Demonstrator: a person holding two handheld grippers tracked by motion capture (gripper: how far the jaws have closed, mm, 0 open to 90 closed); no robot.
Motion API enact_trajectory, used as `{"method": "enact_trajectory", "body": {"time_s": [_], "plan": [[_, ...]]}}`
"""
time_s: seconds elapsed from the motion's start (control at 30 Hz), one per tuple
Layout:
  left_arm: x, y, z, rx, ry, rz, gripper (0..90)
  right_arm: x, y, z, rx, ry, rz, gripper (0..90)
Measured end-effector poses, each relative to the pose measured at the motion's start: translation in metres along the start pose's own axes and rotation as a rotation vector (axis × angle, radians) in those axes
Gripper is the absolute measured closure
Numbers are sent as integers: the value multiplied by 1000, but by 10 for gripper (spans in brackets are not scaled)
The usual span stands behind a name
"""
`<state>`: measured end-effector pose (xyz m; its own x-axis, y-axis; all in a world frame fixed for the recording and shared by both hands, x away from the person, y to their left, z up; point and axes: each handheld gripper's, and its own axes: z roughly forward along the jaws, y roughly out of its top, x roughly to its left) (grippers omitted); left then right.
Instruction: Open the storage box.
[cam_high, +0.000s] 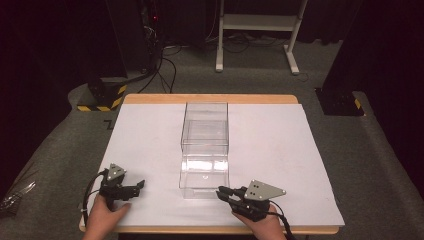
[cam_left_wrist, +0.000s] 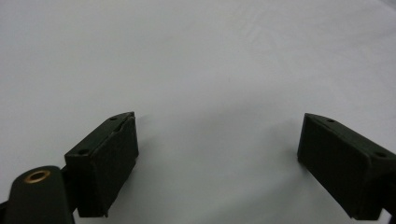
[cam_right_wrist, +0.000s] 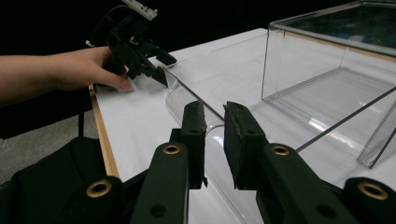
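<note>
A tall clear box (cam_high: 205, 125) (cam_right_wrist: 327, 60) stands at the middle of the white table (cam_high: 150, 145). A lower clear tray (cam_high: 202, 175) (cam_right_wrist: 187, 91) with a rounded corner lies right in front of it. My right gripper (cam_high: 221, 192) (cam_right_wrist: 215, 121) is at the tray's near right corner. Its jaws are almost together, with the tray's thin wall running between them. My left gripper (cam_high: 140, 186) (cam_left_wrist: 217, 144) (cam_right_wrist: 164, 69) rests near the table's front left, held by a hand. Its jaws are wide apart over bare table, with nothing between them.
The table's wooden front edge (cam_high: 225, 230) lies just under both hands. On the grey carpet behind the table are a white desk frame (cam_high: 257, 30), cables (cam_high: 165, 70) and black stands with yellow-black stripes (cam_high: 102, 97). White table surface lies bare on both sides of the boxes.
</note>
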<state>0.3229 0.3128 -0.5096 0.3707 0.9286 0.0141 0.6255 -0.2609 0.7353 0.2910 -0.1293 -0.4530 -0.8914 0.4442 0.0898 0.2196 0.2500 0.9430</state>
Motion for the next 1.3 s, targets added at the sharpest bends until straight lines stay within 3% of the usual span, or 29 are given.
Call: {"method": "enact_trajectory", "body": {"time_s": [0.27, 0.6, 0.77, 0.97, 1.2, 1.3], "plan": [[0, 0, 0, 0, 0, -1, 126, -7, 6, -5, -42, -48, 1, 721], [0, 0, 0, 0, 0, 0, 126, -27, 5, -20, -57, -160, 16, 651], [0, 0, 0, 0, 0, 0, 126, -42, -1, -28, -54, -241, 28, 596], [0, 0, 0, 0, 0, 0, 126, -59, -8, -40, -2, -380, 11, 504], [0, 0, 0, 0, 0, 0, 126, -85, -23, -56, 89, -519, 28, 426], [0, 0, 0, 0, 0, 0, 126, -96, -31, -65, 119, -563, 64, 393]]}}
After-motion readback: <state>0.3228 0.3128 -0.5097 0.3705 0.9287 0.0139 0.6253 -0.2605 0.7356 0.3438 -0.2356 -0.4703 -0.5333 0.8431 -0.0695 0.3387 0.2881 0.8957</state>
